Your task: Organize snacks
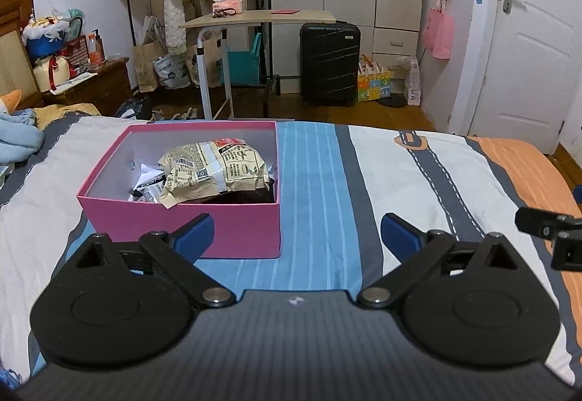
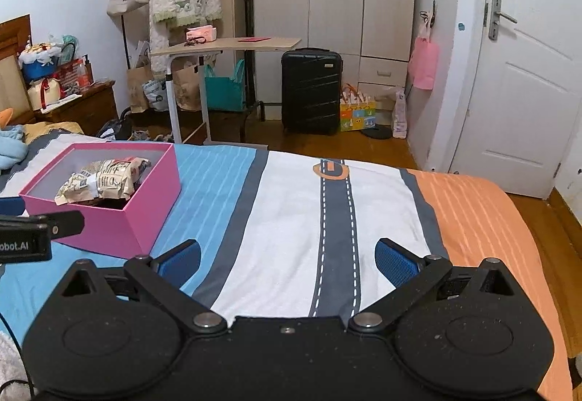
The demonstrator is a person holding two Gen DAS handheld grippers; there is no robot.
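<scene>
Left wrist view: the left gripper [image 1: 295, 231] stands wide open and empty — the pink box [image 1: 189, 230] lies just ahead at centre left, a cream snack packet [image 1: 214, 170] inside, its long axis running across the frame. Right wrist view: the right gripper [image 2: 287, 261] is likewise open and empty over bare bedspread [image 2: 291, 204], angled downward, with the pink box [image 2: 109, 226] off at middle left — so the left hand is judged the nearer.

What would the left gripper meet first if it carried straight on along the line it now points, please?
Probably the striped bedspread, just right of the pink box. The left gripper is open and empty, and the box's right corner sits near that line, though depth is unclear.
</scene>
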